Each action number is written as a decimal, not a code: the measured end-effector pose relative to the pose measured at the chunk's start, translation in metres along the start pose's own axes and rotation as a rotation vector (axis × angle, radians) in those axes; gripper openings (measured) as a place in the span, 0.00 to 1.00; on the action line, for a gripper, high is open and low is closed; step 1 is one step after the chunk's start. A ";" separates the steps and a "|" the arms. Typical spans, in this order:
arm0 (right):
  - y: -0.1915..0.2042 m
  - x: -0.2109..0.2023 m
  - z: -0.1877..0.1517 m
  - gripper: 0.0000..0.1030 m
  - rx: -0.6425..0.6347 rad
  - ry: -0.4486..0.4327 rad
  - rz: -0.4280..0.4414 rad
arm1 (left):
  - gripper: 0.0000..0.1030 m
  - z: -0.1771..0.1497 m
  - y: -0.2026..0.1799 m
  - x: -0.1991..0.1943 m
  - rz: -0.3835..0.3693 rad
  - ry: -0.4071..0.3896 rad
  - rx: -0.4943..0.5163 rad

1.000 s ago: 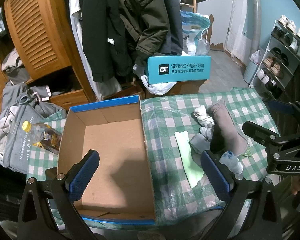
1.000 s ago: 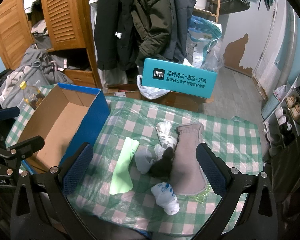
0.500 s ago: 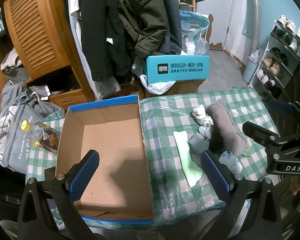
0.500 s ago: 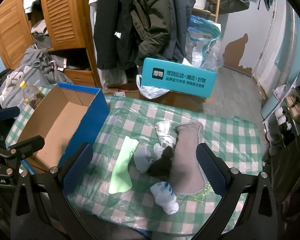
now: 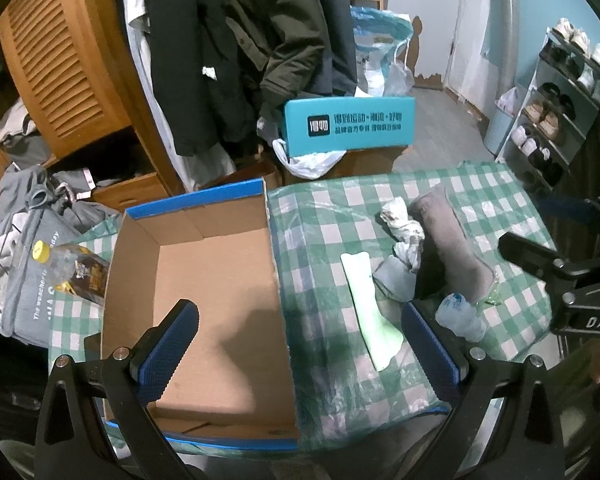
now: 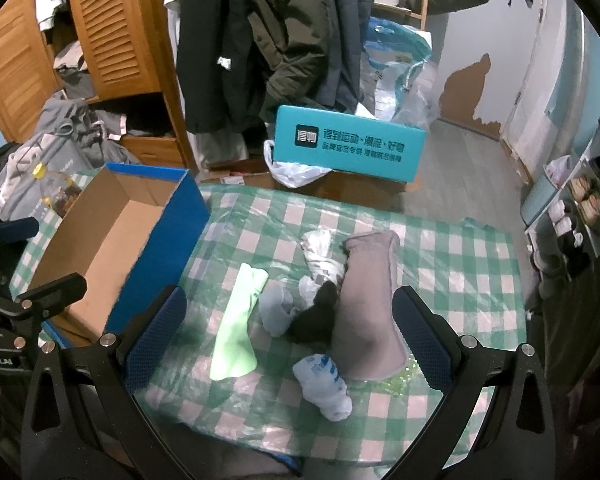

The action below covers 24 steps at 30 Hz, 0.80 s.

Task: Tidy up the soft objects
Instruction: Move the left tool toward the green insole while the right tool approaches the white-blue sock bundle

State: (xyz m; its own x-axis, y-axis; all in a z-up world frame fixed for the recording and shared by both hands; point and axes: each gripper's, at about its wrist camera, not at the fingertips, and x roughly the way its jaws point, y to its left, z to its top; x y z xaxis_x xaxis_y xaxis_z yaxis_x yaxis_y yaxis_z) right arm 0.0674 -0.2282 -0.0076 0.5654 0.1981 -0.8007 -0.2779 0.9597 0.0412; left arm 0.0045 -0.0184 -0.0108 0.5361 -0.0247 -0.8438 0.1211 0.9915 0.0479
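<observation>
Several socks lie on the green checked tablecloth (image 6: 460, 264): a flat light green sock (image 6: 238, 320) (image 5: 370, 300), a long grey sock (image 6: 368, 304) (image 5: 454, 244), a black sock (image 6: 316, 316), a rolled white-and-blue sock (image 6: 324, 384) (image 5: 458, 314), a pale blue bundle (image 6: 276, 312) and a knotted white one (image 6: 320, 256) (image 5: 402, 228). An empty blue-edged cardboard box (image 5: 204, 292) (image 6: 112, 240) stands to their left. My left gripper (image 5: 300, 344) hovers open over the box's near right side. My right gripper (image 6: 288, 332) hovers open above the sock pile.
A plastic bottle (image 5: 72, 268) lies left of the box. Behind the table are a teal carton (image 6: 348, 148), hanging coats (image 6: 284, 32) and a wooden wardrobe (image 5: 72, 64). A shoe rack (image 5: 556, 108) stands at the right. Clothes (image 6: 60, 144) pile up at the left.
</observation>
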 end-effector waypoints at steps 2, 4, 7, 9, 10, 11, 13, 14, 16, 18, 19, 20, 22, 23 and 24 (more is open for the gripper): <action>-0.002 -0.001 0.004 0.98 0.002 0.003 -0.008 | 0.99 0.000 -0.003 0.006 -0.003 0.020 0.006; -0.006 -0.001 0.002 0.98 0.007 0.005 -0.014 | 0.99 -0.001 -0.007 0.011 -0.011 0.036 0.012; -0.012 0.001 -0.002 0.98 0.015 0.017 -0.018 | 0.99 -0.002 -0.014 0.020 -0.021 0.066 0.015; -0.017 0.003 -0.006 0.98 0.017 0.030 -0.025 | 0.99 -0.003 -0.018 0.027 -0.028 0.082 0.017; -0.018 0.005 -0.008 0.98 0.017 0.038 -0.029 | 0.99 -0.004 -0.019 0.030 -0.027 0.092 0.017; -0.019 0.007 -0.009 0.98 0.016 0.044 -0.033 | 0.99 -0.004 -0.020 0.035 -0.030 0.108 0.015; -0.022 0.011 -0.015 0.98 0.013 0.063 -0.042 | 0.99 -0.006 -0.022 0.043 -0.048 0.130 0.008; -0.023 0.014 -0.017 0.98 0.011 0.071 -0.044 | 0.99 -0.006 -0.022 0.045 -0.051 0.141 0.002; -0.026 0.020 -0.023 0.98 0.012 0.092 -0.048 | 0.99 -0.007 -0.025 0.049 -0.059 0.147 -0.003; -0.030 0.026 -0.029 0.98 0.023 0.117 -0.050 | 0.99 -0.009 -0.028 0.054 -0.050 0.153 0.003; -0.033 0.030 -0.032 0.98 0.029 0.131 -0.048 | 0.99 -0.009 -0.030 0.056 -0.044 0.159 0.007; -0.034 0.032 -0.034 0.98 0.034 0.140 -0.046 | 0.99 -0.010 -0.032 0.060 -0.042 0.167 0.014; -0.038 0.035 -0.038 0.98 0.045 0.151 -0.036 | 0.99 -0.012 -0.036 0.067 -0.034 0.184 0.022; -0.039 0.037 -0.040 0.98 0.049 0.153 -0.032 | 0.99 -0.014 -0.038 0.071 -0.035 0.197 0.026; -0.040 0.038 -0.041 0.98 0.051 0.157 -0.030 | 0.99 -0.015 -0.040 0.075 -0.036 0.204 0.029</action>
State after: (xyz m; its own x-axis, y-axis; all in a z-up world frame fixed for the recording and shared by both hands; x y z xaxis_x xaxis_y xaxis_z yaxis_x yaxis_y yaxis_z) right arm 0.0676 -0.2669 -0.0643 0.4436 0.1399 -0.8852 -0.2205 0.9744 0.0435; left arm 0.0276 -0.0578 -0.0835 0.3506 -0.0308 -0.9360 0.1626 0.9863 0.0285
